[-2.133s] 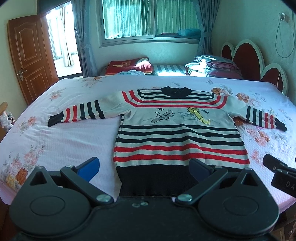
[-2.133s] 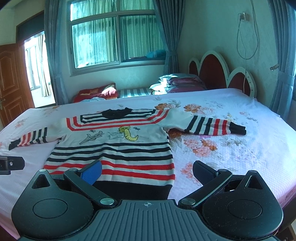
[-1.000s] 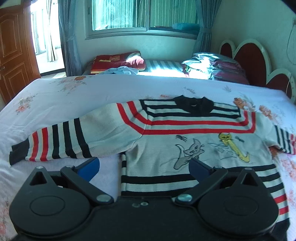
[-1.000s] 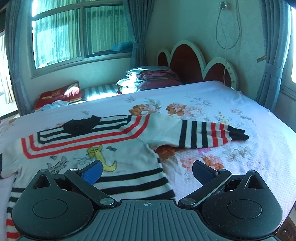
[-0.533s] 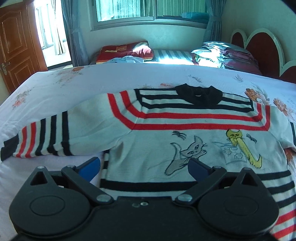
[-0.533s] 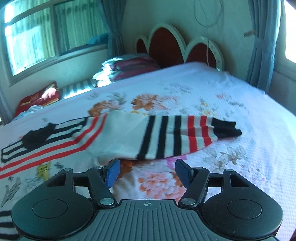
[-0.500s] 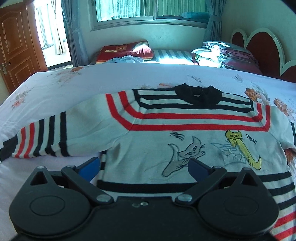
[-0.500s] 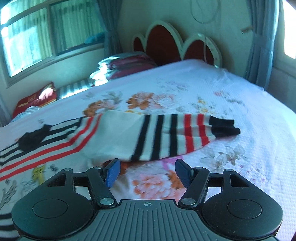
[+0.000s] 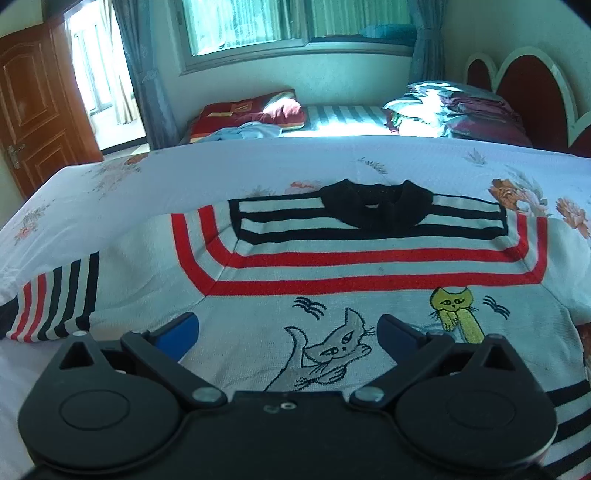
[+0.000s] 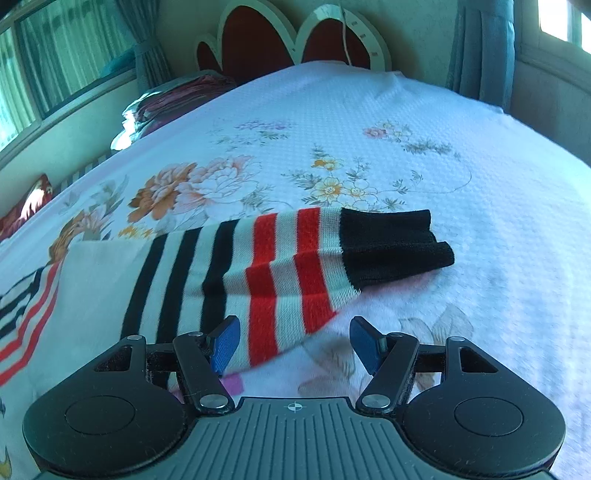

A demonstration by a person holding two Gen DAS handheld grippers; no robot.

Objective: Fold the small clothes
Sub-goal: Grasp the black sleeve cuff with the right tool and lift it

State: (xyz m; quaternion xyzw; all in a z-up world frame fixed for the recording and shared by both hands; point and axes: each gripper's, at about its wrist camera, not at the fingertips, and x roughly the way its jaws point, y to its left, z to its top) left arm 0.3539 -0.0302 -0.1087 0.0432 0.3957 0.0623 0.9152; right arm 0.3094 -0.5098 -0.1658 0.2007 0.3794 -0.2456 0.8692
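Sweater (image 9: 369,295): knit, white body with red and black stripes, black collar (image 9: 373,206), two cat motifs on the chest, one grey (image 9: 332,350) and one yellow (image 9: 456,310). Lies flat, front up, on the bed (image 9: 147,192), collar toward the window (image 9: 243,22)

Sleeves: both spread outward. One sleeve (image 9: 55,299) runs to the left edge of the left wrist view. The other sleeve (image 10: 258,266), seen in the right wrist view, rests on the floral sheet (image 10: 369,147) and ends in a black cuff (image 10: 391,247)

Left gripper (image 9: 286,328): above the chest, jaws spread wide, blue pads clear of the knit as far as can be seen; nothing held

Right gripper (image 10: 293,341): low over the striped part of the second sleeve, jaws partly spread; the sleeve's lower edge lies between the fingers, the pads not pressing on it

Background: headboard (image 10: 295,40), folded bedding (image 9: 461,110) and a red pillow (image 9: 251,114) past the far edge of the bed, wooden door (image 9: 33,122), curtains (image 10: 480,51)
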